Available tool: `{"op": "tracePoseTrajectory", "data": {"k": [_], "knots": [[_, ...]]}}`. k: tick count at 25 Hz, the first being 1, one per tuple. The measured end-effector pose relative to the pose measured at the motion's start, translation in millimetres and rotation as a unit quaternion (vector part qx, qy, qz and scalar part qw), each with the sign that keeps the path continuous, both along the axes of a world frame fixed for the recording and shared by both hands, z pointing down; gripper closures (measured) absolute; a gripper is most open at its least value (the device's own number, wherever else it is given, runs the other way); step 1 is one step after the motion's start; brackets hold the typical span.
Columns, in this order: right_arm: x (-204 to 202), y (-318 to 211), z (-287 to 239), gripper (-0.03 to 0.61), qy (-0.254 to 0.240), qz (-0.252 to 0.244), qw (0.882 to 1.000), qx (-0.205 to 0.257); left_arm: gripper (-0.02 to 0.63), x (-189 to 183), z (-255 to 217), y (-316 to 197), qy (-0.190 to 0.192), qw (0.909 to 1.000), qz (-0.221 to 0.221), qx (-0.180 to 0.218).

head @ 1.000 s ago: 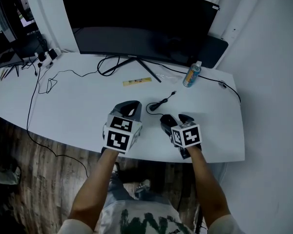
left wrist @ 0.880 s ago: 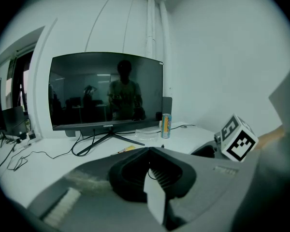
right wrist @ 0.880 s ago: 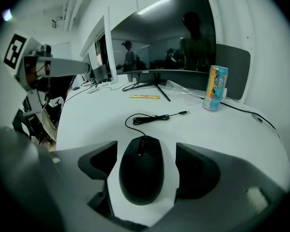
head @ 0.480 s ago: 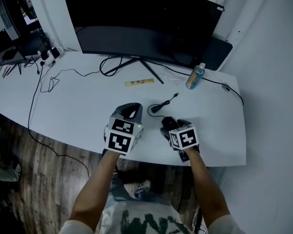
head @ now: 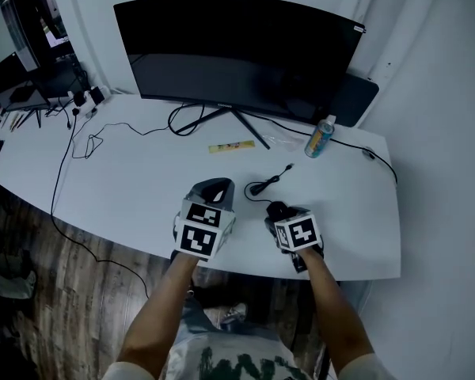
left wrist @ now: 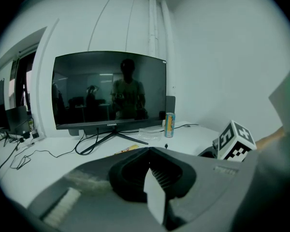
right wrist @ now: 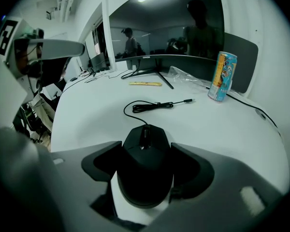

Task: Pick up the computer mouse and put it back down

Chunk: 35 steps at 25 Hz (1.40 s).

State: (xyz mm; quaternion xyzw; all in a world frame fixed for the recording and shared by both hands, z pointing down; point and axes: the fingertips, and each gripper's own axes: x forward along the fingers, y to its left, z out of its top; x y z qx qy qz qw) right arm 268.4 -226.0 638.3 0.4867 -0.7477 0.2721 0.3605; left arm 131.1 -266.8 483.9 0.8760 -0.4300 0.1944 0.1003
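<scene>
Right gripper point(right wrist: 146, 149), jaws just closing, clasps computer mouse point(right wrist: 145, 173) on bench point(right wrist: 96, 115); left gripper point(left wrist: 149, 151), left of mouse, jaws together, empty.

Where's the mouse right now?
In the right gripper view, the mouse sits on the desk's near right side, inside the right gripper, whose jaws have just been closing on it; its cable lies beyond.

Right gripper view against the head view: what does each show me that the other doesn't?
Only the right gripper view: the computer mouse lying between the jaws of the right gripper; they have just been closing, and whether they press it yet is unclear. Only the head view: the person's forearms, the wooden floor, the right gripper's marker cube. Both: the monitor, the can, the mouse's cable, the left gripper.
</scene>
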Motion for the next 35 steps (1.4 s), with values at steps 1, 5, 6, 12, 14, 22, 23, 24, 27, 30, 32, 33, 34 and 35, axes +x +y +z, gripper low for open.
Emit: {"op": "tracePoseTrajectory", "data": {"k": [1,5,6,12,14,22,23,24,27,30,32,33,34,35], "knots": [[-0.9,0.2,-0.3,0.263,0.001,-0.001,1.000,-0.002,0.611,-1.1,-1.3,0.0,0.000,1.0000,-0.001,0.001],[0.2,0.8,-1.0,0.265,0.004,0.003,1.000,-0.007,0.611,-3.2,-6.6,0.0,0.001,1.0000,-0.001,0.004],[-0.1,1.5,-1.5,0.267,0.004,0.005,1.000,-0.007,0.611,-4.1,-7.8,0.4,0.002,1.0000,-0.001,0.005],[-10.6,-1.5,-22.6,0.267,-0.015,0.023,0.999,0.023,0.611,-9.8,-21.5,1.3,0.004,0.9999,0.002,0.012],[-13.5,-3.9,-32.9,0.267,-0.025,0.028,0.999,0.033,0.611,-12.5,-26.1,1.6,0.005,0.9999,0.003,0.014],[-23.5,-18.9,-83.8,0.267,-0.055,0.044,0.994,0.082,0.611,-21.7,-53.0,-5.2,0.008,0.9995,0.007,0.029],[-23.7,-20.7,-90.1,0.267,-0.057,0.046,0.993,0.087,0.611,-22.6,-55.1,-6.8,0.007,0.9995,0.008,0.031],[-24.0,-22.7,-96.6,0.267,-0.059,0.048,0.993,0.094,0.611,-23.4,-57.4,-8.4,0.006,0.9994,0.008,0.032],[-25.6,-28.4,-117.3,0.267,-0.066,0.056,0.990,0.115,0.611,-25.7,-66.4,-13.8,0.009,0.9993,0.011,0.035],[-29.4,-33.2,-138.1,0.267,-0.073,0.064,0.985,0.139,0.611,-28.5,-75.9,-17.0,0.009,0.9989,0.019,0.041],[-31.6,-37.3,-152.0,0.267,-0.078,0.071,0.982,0.156,0.611,-31.1,-81.4,-20.8,0.012,0.9986,0.022,0.046],[-32.5,-39.0,-158.5,0.267,-0.080,0.074,0.981,0.162,0.611,-32.8,-83.3,-22.9,0.014,0.9985,0.022,0.048],[-33.6,-40.3,-164.6,0.267,-0.081,0.076,0.979,0.169,0.611,-34.6,-84.7,-24.7,0.014,0.9985,0.022,0.048],[-34.5,-41.4,-170.6,0.267,-0.081,0.077,0.978,0.175,0.611,-36.1,-86.0,-26.5,0.015,0.9984,0.023,0.049]]}}
